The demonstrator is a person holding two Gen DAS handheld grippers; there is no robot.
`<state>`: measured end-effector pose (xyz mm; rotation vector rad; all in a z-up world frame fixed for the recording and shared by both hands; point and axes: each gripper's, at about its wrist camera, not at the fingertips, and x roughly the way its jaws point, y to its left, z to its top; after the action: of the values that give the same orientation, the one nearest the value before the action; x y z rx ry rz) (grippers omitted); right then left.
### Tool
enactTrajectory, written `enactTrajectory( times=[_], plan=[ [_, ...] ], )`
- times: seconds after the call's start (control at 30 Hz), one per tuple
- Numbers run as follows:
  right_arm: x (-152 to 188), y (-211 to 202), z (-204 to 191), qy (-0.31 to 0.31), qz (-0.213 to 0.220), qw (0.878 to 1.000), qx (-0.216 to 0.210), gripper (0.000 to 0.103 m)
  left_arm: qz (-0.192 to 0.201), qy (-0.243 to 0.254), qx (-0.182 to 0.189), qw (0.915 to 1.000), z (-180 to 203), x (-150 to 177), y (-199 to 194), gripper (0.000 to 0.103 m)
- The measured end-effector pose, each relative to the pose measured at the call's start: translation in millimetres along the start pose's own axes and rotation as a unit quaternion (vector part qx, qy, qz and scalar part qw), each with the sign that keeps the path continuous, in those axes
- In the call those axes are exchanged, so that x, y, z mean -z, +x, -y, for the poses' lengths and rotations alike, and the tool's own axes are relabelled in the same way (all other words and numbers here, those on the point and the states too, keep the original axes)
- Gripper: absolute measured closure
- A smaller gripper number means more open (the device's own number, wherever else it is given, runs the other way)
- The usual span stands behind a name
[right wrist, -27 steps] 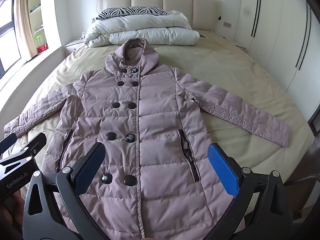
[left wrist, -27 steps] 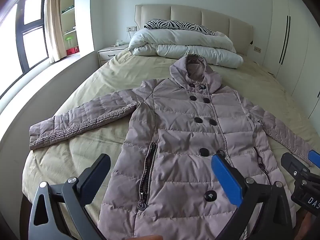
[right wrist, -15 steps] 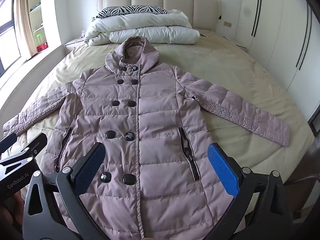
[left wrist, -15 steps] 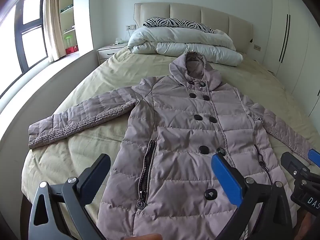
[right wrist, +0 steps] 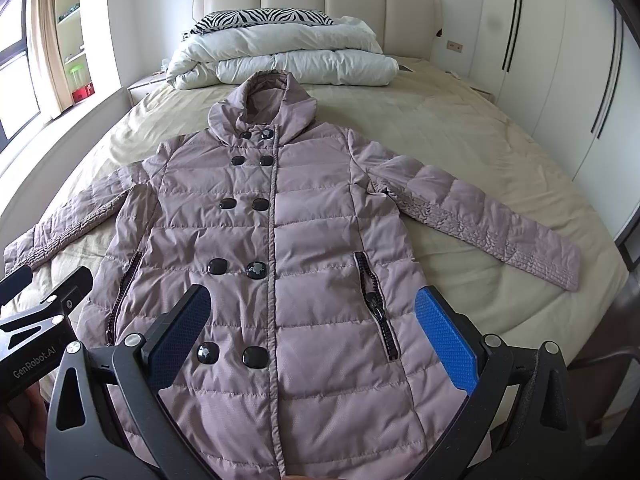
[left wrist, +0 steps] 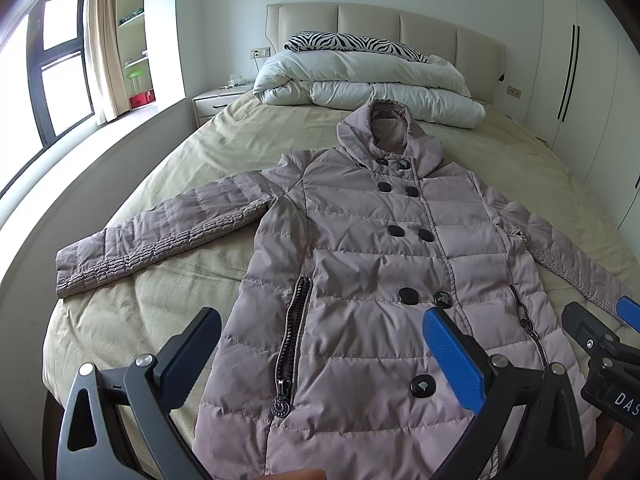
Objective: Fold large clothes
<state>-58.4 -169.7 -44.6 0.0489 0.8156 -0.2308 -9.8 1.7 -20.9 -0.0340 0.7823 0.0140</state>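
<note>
A mauve quilted hooded coat [left wrist: 372, 264] [right wrist: 280, 240] lies flat on the bed, front up and buttoned, hood toward the headboard. Its sleeves are spread out: one sleeve [left wrist: 160, 236] reaches left, the other sleeve [right wrist: 488, 216] reaches right. My left gripper [left wrist: 320, 344] hovers open above the coat's lower left, near the pocket zip [left wrist: 292, 344]. My right gripper [right wrist: 312, 328] hovers open above the lower front, over the bottom buttons [right wrist: 232, 354]. Nothing is between either pair of fingers. Each gripper's side shows at the edge of the other's view.
The bed [left wrist: 180, 296] has a beige sheet. A folded white duvet [left wrist: 372, 88] and a zebra pillow [left wrist: 352, 42] lie at the headboard. A nightstand [left wrist: 214, 102] and window are on the left, white wardrobes [right wrist: 560, 64] on the right.
Both views have drifted slightly; the coat sits a little higher and nearer in frame. Both grippers stay wide open and the coat has not moved.
</note>
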Motion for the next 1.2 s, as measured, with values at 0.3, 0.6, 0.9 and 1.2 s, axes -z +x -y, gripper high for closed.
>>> enactTrajectory(
  times=[0.3, 0.6, 0.9, 1.2],
  plan=[
    [1.3, 4.0, 2.1, 0.000, -0.003, 1.000, 0.002, 0.000, 0.000, 0.001, 0.000, 1.0000, 1.6, 5.3, 0.8, 0.000],
    [2.5, 5.0, 1.6, -0.001, -0.003, 1.000, 0.002, 0.000, -0.002, 0.000, -0.002, 1.0000, 4.6, 0.9, 2.6, 0.000],
    [2.1, 5.8, 0.8, -0.001, -0.004, 1.000, 0.002, 0.000, -0.002, 0.002, -0.002, 1.0000, 6.3, -3.6, 2.5, 0.000],
    [5.8, 8.3, 2.4, -0.001, -0.005, 1.000, 0.003, 0.000, -0.004, 0.002, -0.003, 1.0000, 4.7, -9.0, -0.7, 0.000]
  ],
)
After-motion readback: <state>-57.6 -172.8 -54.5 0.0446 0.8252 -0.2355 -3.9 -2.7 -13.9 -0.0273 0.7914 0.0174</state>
